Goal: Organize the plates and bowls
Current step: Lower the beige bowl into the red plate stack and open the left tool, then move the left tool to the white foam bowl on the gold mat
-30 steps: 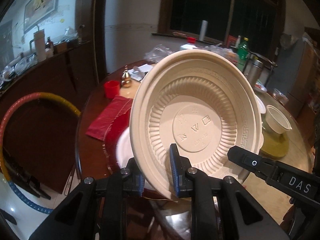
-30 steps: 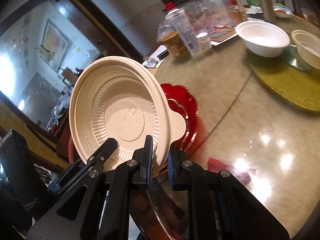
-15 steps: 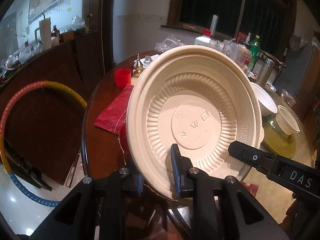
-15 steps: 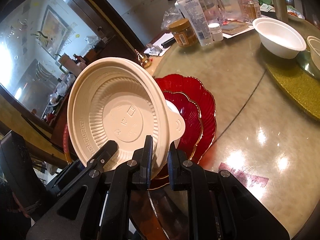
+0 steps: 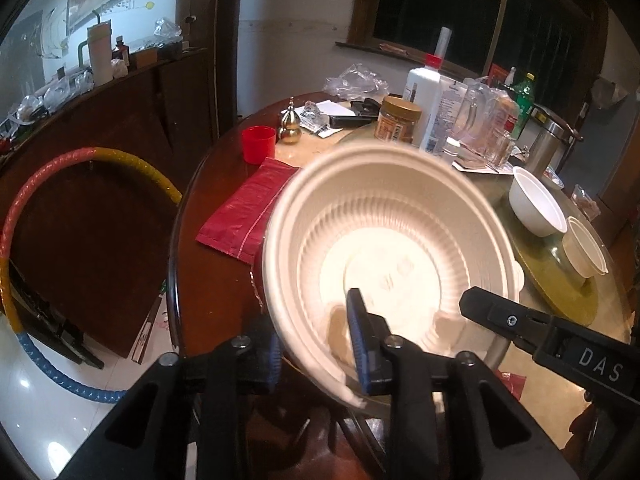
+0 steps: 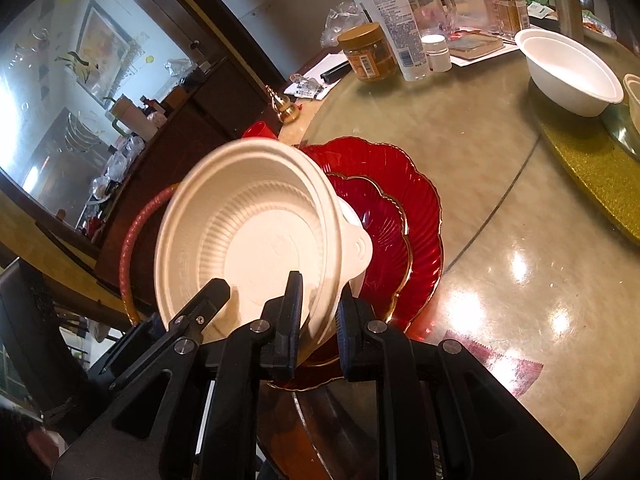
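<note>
Item: cream bowl [image 6: 256,236], tilted above the red plates [image 6: 404,216], rim between both our tongs. Right gripper [image 6: 318,316] clenched on it; left gripper [image 5: 316,344] just opening, its pads off the rim.

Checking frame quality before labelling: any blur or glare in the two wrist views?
Left wrist: cream bowl motion-smeared, its base marks unreadable; background sharp. Right wrist: bowl sharper; ceiling-light glare on the glass tabletop; bright window reflections top left. Both: strong fisheye bending, dark corners.
</note>
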